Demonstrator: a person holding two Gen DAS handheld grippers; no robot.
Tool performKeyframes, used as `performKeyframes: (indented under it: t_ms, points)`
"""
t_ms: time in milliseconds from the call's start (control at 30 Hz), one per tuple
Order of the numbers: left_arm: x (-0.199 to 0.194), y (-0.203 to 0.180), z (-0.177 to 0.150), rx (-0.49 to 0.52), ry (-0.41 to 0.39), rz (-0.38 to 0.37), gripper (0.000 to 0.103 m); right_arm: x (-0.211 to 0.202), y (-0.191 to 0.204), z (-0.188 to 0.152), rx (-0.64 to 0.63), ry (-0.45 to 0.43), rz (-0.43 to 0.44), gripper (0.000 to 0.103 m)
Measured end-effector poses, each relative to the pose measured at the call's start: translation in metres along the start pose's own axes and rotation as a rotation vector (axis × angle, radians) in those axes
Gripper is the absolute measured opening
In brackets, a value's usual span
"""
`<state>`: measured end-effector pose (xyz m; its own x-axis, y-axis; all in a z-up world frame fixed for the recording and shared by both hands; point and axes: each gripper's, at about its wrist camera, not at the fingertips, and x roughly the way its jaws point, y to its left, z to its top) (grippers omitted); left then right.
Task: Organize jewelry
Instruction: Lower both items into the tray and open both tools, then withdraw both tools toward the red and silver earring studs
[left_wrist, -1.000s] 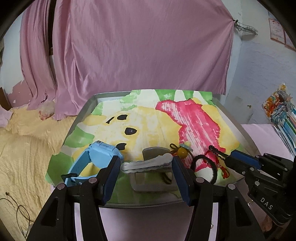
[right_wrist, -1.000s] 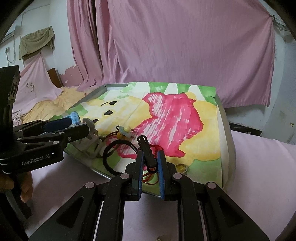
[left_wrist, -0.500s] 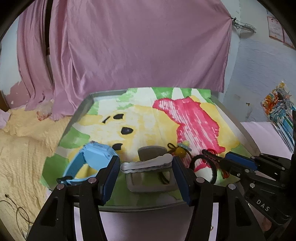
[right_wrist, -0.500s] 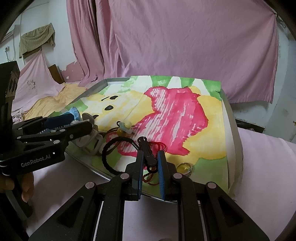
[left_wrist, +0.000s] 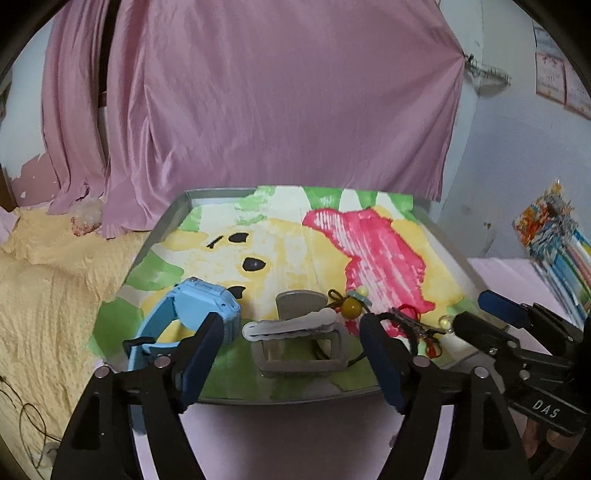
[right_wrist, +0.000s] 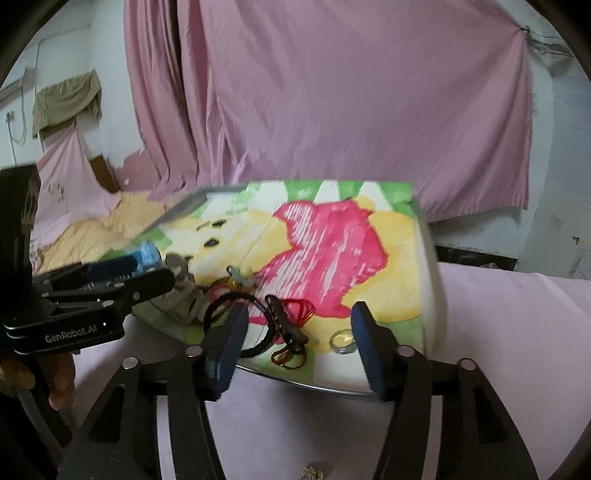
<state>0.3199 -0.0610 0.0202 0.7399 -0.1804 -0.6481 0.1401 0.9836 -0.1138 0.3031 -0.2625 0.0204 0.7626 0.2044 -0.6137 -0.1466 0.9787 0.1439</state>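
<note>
Two grippers reach over the near edge of a metal tray (left_wrist: 168, 218) lined with a cartoon-print cloth (left_wrist: 288, 243), and neither holds anything. In the left wrist view the left gripper (left_wrist: 291, 332) fills the bottom of the frame with its blue-padded fingers (left_wrist: 201, 354) spread wide. Between them, at lower centre, a grey hair clip (left_wrist: 301, 339) sits on the cloth, its pale wavy top bar spanning the gap without touching either pad. A light blue watch (left_wrist: 188, 321) lies just left of the clip, its strap curling toward the lower left behind the left finger. Right of the clip a small yellow bead charm (left_wrist: 351, 304) rests on the cloth.

The right gripper (right_wrist: 297, 326) takes up the bottom of the right wrist view, and its pads are also set far apart. In the gap between them, at lower centre, a black hair clip (right_wrist: 286, 325) lies on the cloth on top of a red string bracelet (right_wrist: 299, 314), with a black hair tie (right_wrist: 221, 306) looping just to its left. A small ring (right_wrist: 343, 339) lies near the right pad, close to the tray's front rim. At the left edge of that frame the left gripper shows side-on, with part of a hand (right_wrist: 61, 384) below it.

Pink curtains (left_wrist: 258, 92) hang behind the tray in both views.
</note>
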Motion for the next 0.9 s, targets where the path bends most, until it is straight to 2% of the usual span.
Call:
performKeyframes:
  t_ms: [33,100,200,233,300,333,667,900]
  points:
    - [-0.004,0.001,0.000,-0.004,-0.011,-0.001,0.081,-0.006,-0.001,0.000,0.009,-0.019,-0.004,0.056]
    - [-0.013,0.001,-0.002,-0.011,-0.044,-0.009,0.087,-0.015,-0.003,-0.002,0.024,-0.049,-0.011,0.067]
    - [-0.027,0.001,-0.007,-0.029,-0.100,-0.010,0.097,-0.032,-0.004,-0.005,0.031,-0.101,-0.018,0.074]
    - [-0.032,0.002,-0.010,-0.034,-0.121,-0.013,0.097,-0.036,-0.004,-0.006,0.032,-0.113,-0.022,0.076]
    - [-0.040,0.002,-0.013,-0.040,-0.148,-0.020,0.099,-0.047,-0.004,-0.010,0.035,-0.149,-0.031,0.089]
    - [-0.044,0.003,-0.015,-0.042,-0.160,-0.021,0.100,-0.050,-0.005,-0.011,0.037,-0.159,-0.031,0.091]
    - [-0.087,0.002,-0.042,-0.031,-0.304,-0.022,0.102,-0.093,-0.006,-0.034,0.054,-0.261,-0.051,0.096]
    - [-0.108,-0.003,-0.062,0.008,-0.340,-0.002,0.102,-0.117,0.000,-0.052,0.021,-0.315,-0.083,0.096]
